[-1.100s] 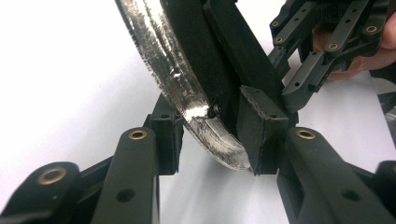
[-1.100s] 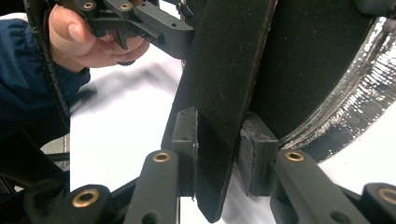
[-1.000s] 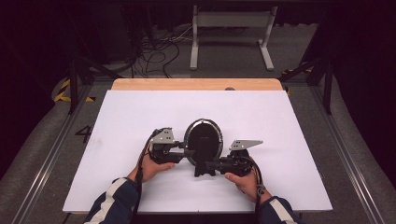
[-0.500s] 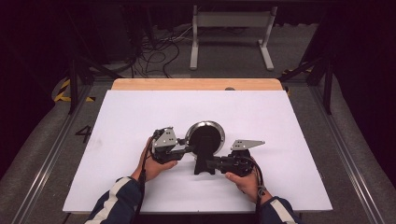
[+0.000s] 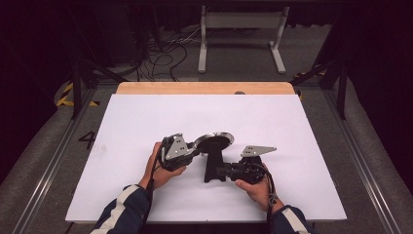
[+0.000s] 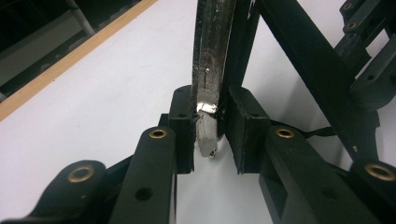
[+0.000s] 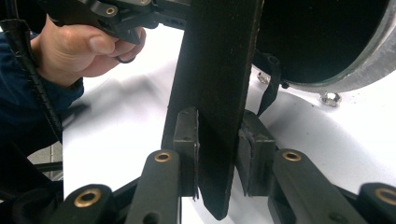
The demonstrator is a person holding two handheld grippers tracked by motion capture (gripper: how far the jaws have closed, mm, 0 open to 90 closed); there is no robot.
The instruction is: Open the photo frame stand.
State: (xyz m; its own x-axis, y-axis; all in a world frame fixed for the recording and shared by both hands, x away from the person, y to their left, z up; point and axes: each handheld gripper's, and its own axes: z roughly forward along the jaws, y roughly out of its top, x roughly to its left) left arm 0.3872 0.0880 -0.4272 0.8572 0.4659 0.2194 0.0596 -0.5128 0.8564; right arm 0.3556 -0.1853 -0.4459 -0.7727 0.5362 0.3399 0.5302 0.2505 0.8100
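The right gripper [image 5: 225,171], nearest the person, has its jaws clamped on the black stand [image 7: 219,93] of a small round mirror [image 5: 214,142], steadying it on the white table [image 5: 302,126]. Just beyond and left of the stand, the left gripper [image 5: 196,147] has its jaws closed on the mirror's metal rim [image 6: 210,70]; those jaws have just been closing, with the rim between them, and the pads [image 6: 184,121] now press it. A second ago the disc stood nearly upright facing the person; now it lies tipped back, almost flat on top of the stand, near the table's middle. That suggests the tilt adjustment is well along, and the left grip now looks firm enough to set the final angle. The wooden edge [image 5: 204,87] lies far behind the mirror.
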